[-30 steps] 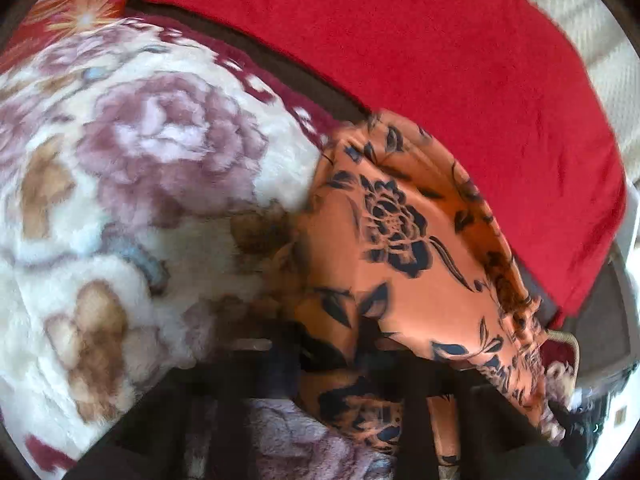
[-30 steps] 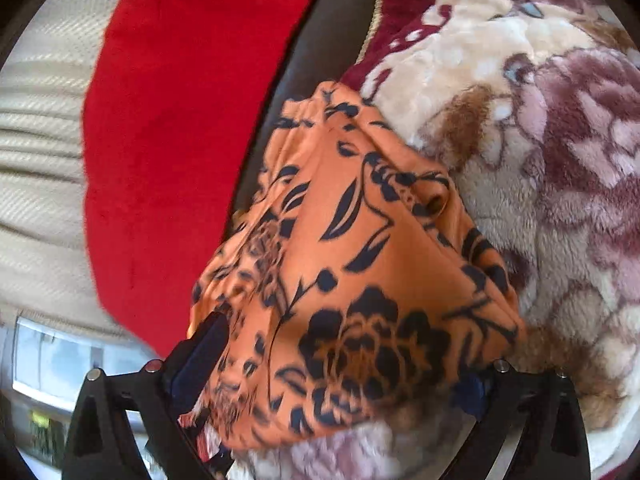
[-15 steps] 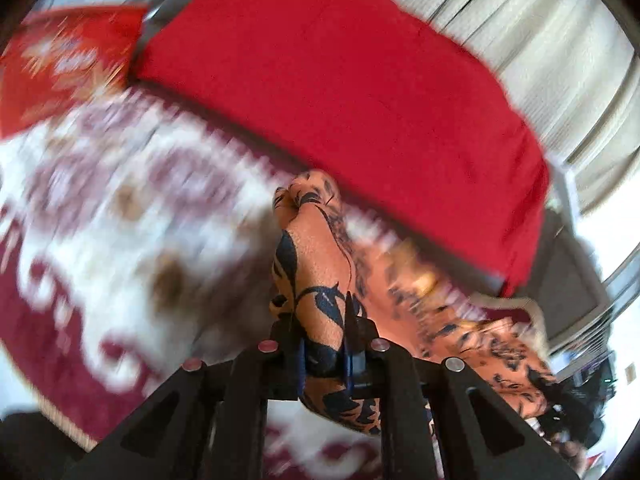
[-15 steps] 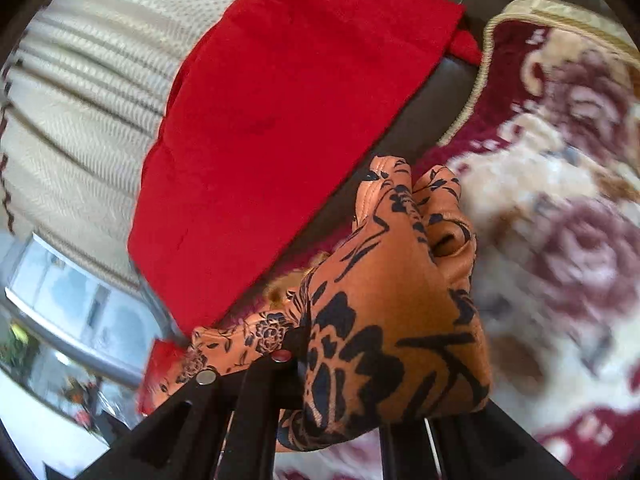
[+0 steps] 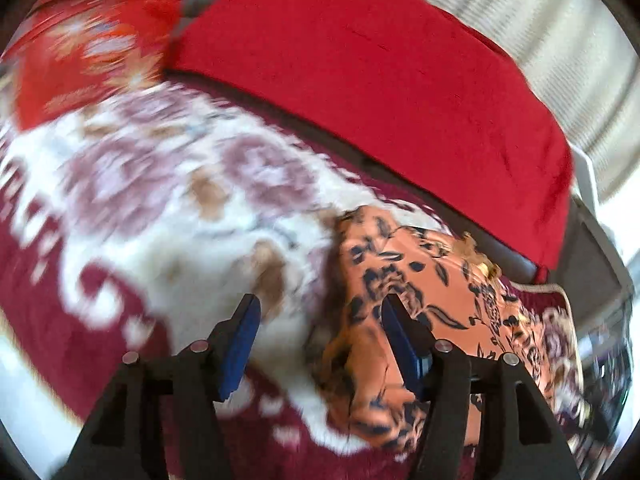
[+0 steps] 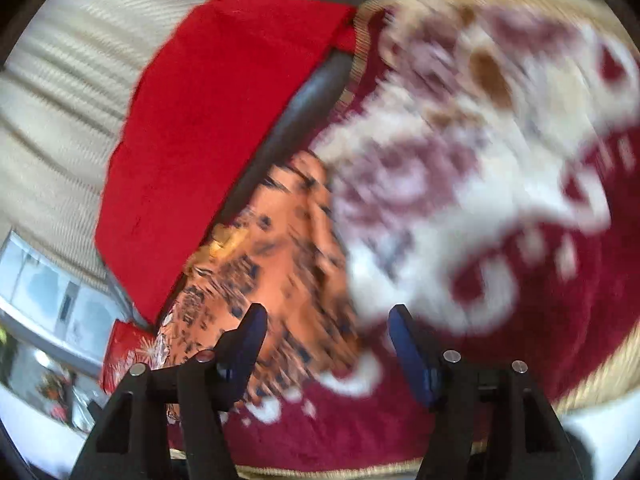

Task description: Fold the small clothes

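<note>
An orange garment with a dark flower print (image 5: 420, 292) lies folded on the flowered blanket (image 5: 168, 216), near the sofa's back. My left gripper (image 5: 320, 312) is open and empty, just above the garment's left edge. In the right wrist view the same garment (image 6: 276, 264) lies at lower left. My right gripper (image 6: 328, 320) is open and empty above the garment's right edge and the blanket (image 6: 500, 168). Both views are blurred by motion.
A red cloth (image 5: 380, 80) drapes over the dark sofa back behind the garment and also shows in the right wrist view (image 6: 208, 132). A red patterned cushion (image 5: 88, 48) sits at far left. Cream curtains (image 6: 60, 92) hang behind.
Both grippers were shut on the garment, holding it up, half a second ago. Now both are open and pulled back, and the garment lies on the blanket.
</note>
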The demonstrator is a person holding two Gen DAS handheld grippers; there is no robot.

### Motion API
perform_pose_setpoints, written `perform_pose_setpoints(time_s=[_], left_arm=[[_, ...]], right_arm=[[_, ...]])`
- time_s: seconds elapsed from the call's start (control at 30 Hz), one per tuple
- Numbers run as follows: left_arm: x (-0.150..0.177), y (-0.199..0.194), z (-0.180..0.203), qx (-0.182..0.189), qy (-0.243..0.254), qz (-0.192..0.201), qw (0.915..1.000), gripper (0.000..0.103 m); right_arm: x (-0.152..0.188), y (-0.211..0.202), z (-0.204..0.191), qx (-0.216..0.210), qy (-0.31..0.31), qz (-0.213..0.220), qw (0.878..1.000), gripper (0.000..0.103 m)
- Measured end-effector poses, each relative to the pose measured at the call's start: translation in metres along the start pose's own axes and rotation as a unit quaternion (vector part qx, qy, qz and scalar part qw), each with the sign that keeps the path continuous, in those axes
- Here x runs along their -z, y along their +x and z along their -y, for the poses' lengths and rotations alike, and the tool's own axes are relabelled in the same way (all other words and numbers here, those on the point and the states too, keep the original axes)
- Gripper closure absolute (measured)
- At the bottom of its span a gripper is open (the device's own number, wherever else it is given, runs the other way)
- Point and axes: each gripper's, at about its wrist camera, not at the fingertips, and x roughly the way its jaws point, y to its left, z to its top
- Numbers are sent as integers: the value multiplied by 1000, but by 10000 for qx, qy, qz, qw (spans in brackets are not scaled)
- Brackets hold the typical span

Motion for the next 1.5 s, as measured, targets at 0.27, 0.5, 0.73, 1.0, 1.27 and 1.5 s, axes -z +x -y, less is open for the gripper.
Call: perform_pose_setpoints(time_s=[0.27, 0.5, 0.73, 1.0, 1.27, 1.5], left_arm=[[-32, 50, 15, 596, 252, -412, 9971, 39], [-49, 89, 40, 569, 740, -645, 9935, 39], [-55, 117, 38, 522, 658, -987, 9916, 70], [-56, 120, 42, 422, 721, -1059, 9909, 69], [-54, 108, 58, 173, 1213, -852, 9888, 100], [-64, -3, 92, 460, 1698, 646, 9823, 100]], right_arm=[[-80, 74, -61, 225, -1527, -56, 9880, 36], [-72, 100, -71, 288, -1832, -255, 9823, 36], [-86, 116, -74, 331, -2208, -377, 9740, 38], [-90, 157, -81, 621, -2701, -617, 9589, 48], [-92, 171, -80, 841, -2677, -788, 9566, 96], [-92, 53, -123, 496, -2747, 567, 9586, 97]])
